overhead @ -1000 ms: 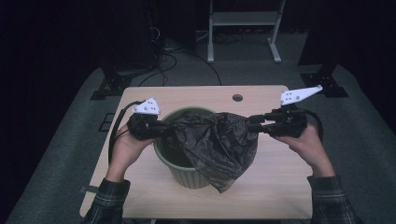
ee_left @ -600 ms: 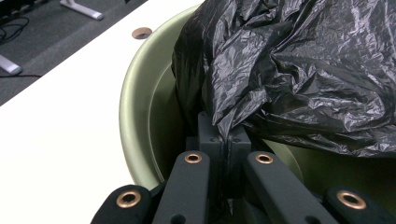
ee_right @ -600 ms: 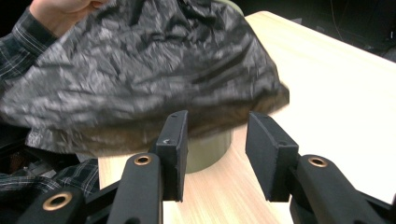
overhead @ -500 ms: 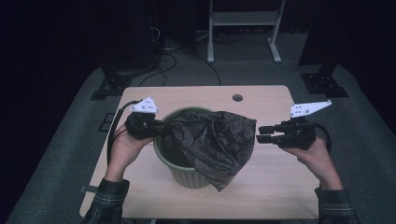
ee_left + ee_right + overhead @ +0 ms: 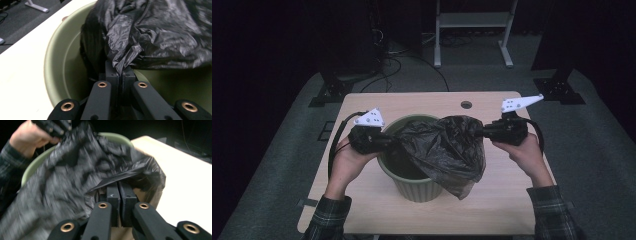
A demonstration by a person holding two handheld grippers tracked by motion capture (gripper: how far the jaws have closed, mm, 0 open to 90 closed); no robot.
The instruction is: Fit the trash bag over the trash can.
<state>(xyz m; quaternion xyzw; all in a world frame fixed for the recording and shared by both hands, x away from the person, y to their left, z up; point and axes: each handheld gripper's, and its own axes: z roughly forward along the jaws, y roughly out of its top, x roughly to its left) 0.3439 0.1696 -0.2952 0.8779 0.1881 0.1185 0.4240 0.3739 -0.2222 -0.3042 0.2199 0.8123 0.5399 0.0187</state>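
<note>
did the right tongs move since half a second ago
Yes. In the high view the right tongs have come back in from the table's right edge toward the green bucket, and have just closed on the black bag.

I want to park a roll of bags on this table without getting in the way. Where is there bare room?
Bare tabletop runs along the far edge around the small hole, and along the near edge between the two sleeves. The middle is crowded: the green bin, the black bag, the left gripper and the right gripper.
</note>
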